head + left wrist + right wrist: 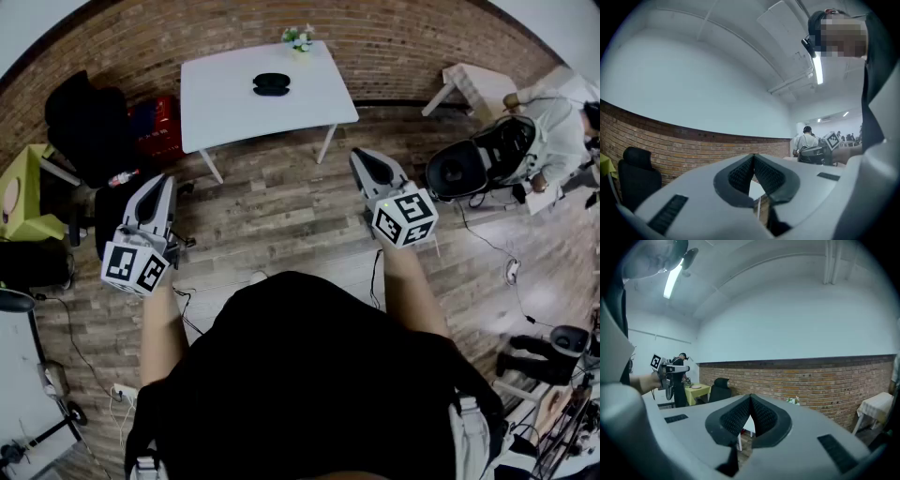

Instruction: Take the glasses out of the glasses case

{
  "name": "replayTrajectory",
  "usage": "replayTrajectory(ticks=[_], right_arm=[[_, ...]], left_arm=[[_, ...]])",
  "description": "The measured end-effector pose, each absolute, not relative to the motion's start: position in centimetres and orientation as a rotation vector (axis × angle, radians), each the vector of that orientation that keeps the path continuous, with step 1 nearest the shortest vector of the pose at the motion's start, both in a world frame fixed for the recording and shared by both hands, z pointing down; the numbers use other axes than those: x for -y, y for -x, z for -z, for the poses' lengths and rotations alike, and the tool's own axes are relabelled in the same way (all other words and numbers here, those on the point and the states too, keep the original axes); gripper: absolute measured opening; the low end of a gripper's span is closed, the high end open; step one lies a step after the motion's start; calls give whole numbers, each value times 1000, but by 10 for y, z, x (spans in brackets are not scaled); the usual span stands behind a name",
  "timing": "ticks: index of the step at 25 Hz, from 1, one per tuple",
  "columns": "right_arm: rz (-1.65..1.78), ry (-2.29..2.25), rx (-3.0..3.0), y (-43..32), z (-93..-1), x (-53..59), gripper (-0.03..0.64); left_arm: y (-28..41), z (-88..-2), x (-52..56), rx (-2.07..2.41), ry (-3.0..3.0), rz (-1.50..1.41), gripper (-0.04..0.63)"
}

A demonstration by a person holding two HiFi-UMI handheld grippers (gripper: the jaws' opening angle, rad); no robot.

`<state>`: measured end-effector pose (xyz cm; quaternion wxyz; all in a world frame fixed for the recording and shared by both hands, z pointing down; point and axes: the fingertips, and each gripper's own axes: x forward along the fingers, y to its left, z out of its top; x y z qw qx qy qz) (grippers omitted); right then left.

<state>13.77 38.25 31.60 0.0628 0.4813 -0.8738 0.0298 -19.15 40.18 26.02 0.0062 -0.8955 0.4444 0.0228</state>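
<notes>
Black oval glasses case lies on the white rectangular table, well apart from left gripper and right gripper — both pinched together, empty — likely light, rigid, slippery; grip across its narrow width.

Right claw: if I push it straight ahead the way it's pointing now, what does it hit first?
Nothing close. The right claw is shut and empty, with open air ahead. It aims at the white table, so probably that first. If its line passes above the top, it would reach the brick wall behind. Depth is unclear.
</notes>
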Motion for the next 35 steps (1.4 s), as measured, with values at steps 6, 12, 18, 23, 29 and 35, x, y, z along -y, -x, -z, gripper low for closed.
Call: replayTrajectory(ticks=[6,12,18,23,29,35], right_arm=[[-103,-1451,2624,-125,-326,-379,15],[-106,-1467,2606,-112,-327,-368,15],[-138,-1537,2622,-95,-324,-353,15],[-137,-1568,2607,-80,-323,-350,15],[-176,-1613,2579,-67,-328,-346,15],[-202,-1631,2550,-66,-332,-347,15]], left_arm=[[204,-267,-396,-1384,2804,-56,11],[221,-274,-380,-1370,2818,-45,11],[247,-275,-363,-1361,2824,-45,11],[264,-281,-352,-1342,2841,-44,11],[277,-286,-341,-1305,2868,-26,11],[281,-290,-334,-1288,2888,-13,11]])
